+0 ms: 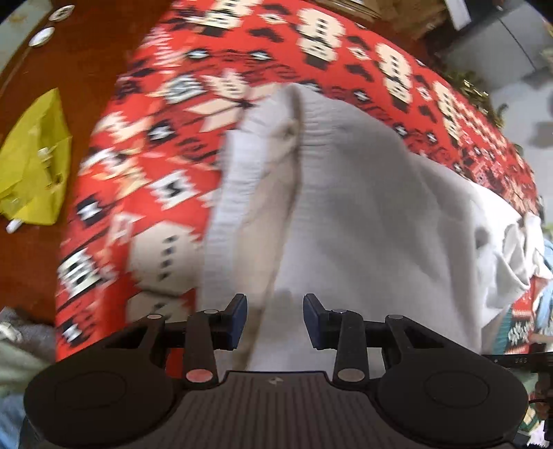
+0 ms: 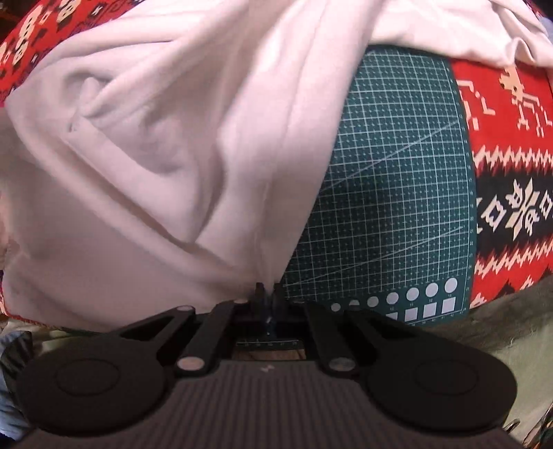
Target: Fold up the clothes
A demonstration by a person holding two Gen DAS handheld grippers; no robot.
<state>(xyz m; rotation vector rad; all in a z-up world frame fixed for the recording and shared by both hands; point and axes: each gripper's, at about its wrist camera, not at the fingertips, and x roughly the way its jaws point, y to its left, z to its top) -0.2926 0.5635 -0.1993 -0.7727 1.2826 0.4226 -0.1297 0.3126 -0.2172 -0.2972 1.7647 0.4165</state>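
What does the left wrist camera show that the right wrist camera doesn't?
Only the left wrist view shows the crumpled yellow plastic bag on brown wood, and the left hand-held gripper, open over the cloth. Only the right wrist view shows the green gridded cutting mat and the right hand-held gripper, shut on a fabric edge. Both show the white fleece garment and red patterned tablecloth.

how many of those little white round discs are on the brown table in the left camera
2. One white disc lies at the top-left edge of the brown table, the other just below and left of it. More may be hidden under the red patterned cloth.
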